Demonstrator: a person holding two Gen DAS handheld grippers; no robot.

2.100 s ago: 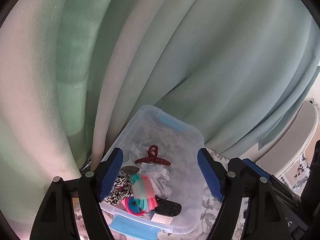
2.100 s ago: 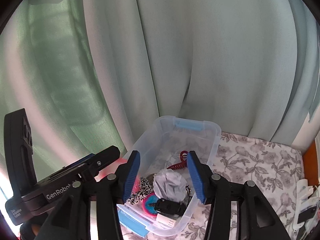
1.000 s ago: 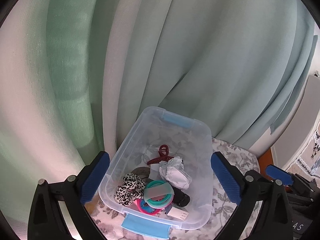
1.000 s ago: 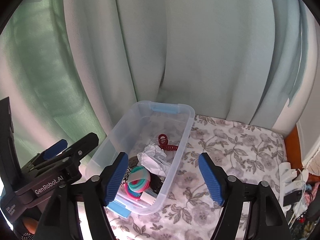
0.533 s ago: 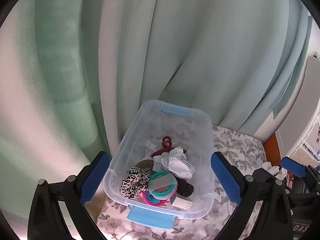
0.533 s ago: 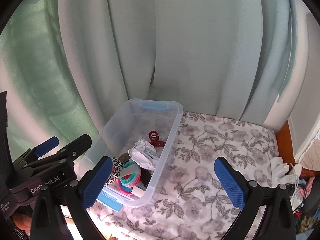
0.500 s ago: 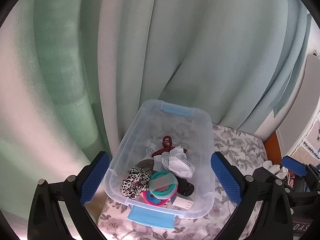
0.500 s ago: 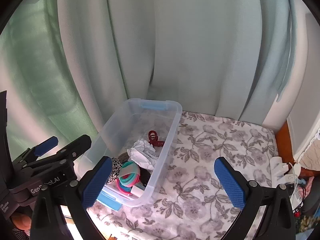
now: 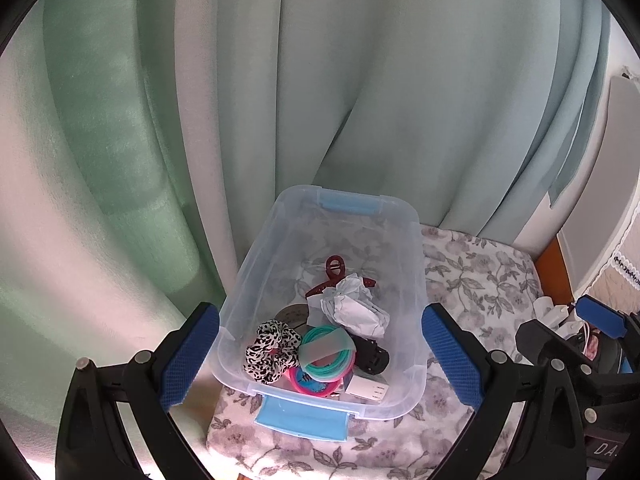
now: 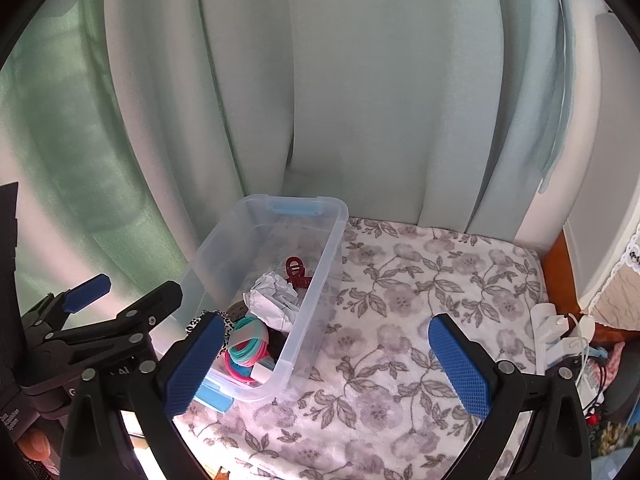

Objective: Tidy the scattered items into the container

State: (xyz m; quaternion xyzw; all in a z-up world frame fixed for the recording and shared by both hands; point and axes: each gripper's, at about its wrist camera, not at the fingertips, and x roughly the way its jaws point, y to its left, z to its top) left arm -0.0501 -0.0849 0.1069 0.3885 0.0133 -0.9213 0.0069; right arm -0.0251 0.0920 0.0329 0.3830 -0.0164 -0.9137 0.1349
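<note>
A clear plastic bin [image 9: 404, 398] with blue latches stands on the floral cloth against the curtain. Inside lie a dark red claw clip [image 9: 334, 270], crumpled white paper [image 9: 356, 310], a black-and-white scrunchie [image 9: 270, 350], teal and pink hair ties [image 9: 326, 354], a black item [image 9: 372, 356] and a small white box [image 9: 366, 390]. My left gripper [image 9: 320, 360] hovers above the bin's near end, open, with nothing between its blue pads. My right gripper [image 10: 326, 364] is open and empty over the cloth just right of the bin [image 10: 328, 236].
Pale green curtains [image 9: 360, 100] hang close behind and left of the bin. The floral cloth [image 10: 420, 300] spreads to the right. A white power strip with plugs and cables [image 10: 560, 328] sits at the far right edge beside a wooden rim [image 10: 558, 256].
Both grippers have drawn back from the bin, so it looks smaller and farther. The right jaws widened from partly open to full spread. The bin's contents lie unmoved.
</note>
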